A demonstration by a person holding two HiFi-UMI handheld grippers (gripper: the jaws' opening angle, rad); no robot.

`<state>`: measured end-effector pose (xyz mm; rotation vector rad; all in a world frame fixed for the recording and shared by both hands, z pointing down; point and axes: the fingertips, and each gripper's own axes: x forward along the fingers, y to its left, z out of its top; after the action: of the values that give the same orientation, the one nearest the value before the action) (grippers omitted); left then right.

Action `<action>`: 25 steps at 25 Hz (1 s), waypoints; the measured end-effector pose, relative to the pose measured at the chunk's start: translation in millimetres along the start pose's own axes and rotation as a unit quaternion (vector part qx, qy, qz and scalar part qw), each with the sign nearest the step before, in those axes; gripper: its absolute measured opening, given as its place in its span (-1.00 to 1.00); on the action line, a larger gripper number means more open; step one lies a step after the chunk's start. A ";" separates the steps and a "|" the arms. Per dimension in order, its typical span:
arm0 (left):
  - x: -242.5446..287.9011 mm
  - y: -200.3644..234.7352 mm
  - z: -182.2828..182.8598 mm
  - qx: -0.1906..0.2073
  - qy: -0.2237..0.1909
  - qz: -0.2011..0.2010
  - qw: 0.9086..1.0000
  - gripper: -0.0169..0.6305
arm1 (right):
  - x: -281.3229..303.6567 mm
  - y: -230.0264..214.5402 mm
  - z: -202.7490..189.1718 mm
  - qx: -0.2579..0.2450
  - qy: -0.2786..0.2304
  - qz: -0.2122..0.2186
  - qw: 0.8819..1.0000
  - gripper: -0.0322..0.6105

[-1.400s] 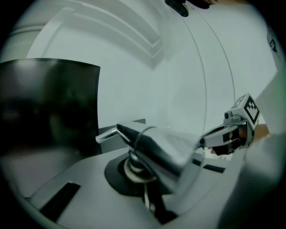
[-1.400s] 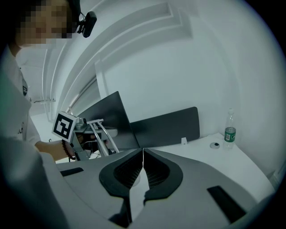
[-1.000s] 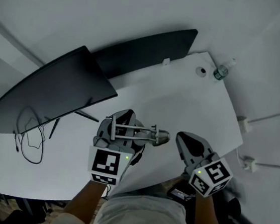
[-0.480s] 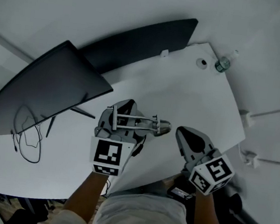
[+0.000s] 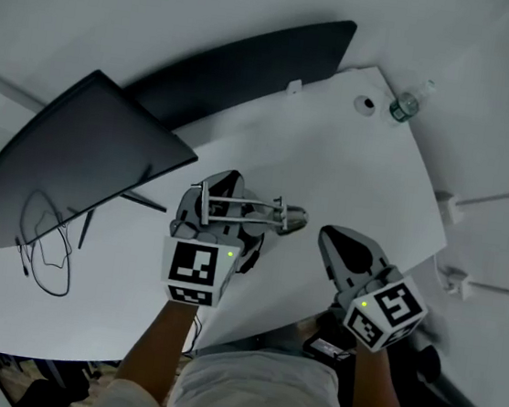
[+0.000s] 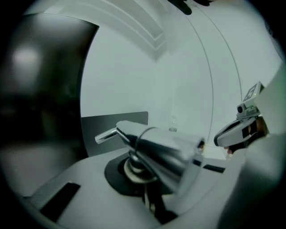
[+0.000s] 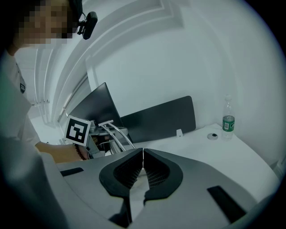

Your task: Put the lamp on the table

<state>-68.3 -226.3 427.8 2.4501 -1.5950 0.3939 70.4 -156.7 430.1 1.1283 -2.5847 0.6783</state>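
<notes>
1. Head view: looks steeply down from overhead on the table [image 5: 349, 182]; bottle [image 5: 405, 104] upper right.
2. Left gripper view: along its jaws, very close; lamp [image 6: 165, 156] fills lower centre.
3. Right gripper view: low, faces across the same table; same bottle at right.

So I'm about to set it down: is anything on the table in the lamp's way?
Nothing visible. The left gripper holds the lamp over bare table. The monitor stands off to the left, the bottle is at the far corner, and the right gripper is apart from the lamp, jaws shut.
</notes>
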 end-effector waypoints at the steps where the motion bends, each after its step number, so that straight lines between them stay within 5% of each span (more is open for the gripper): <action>1: 1.8 -0.2 -1.5 0.001 0.001 -0.001 1.000 -0.93 | 0.1 -0.8 -0.6 0.001 0.001 0.000 1.000 -0.80; 25: 32.1 -6.3 -11.2 0.015 -0.005 -0.019 1.000 -0.93 | 0.0 -13.9 -11.7 0.011 0.013 -0.002 1.000 -0.80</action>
<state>-51.5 -248.1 448.7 2.5041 -1.5555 0.4033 81.1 -159.1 444.6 1.1246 -2.5584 0.7166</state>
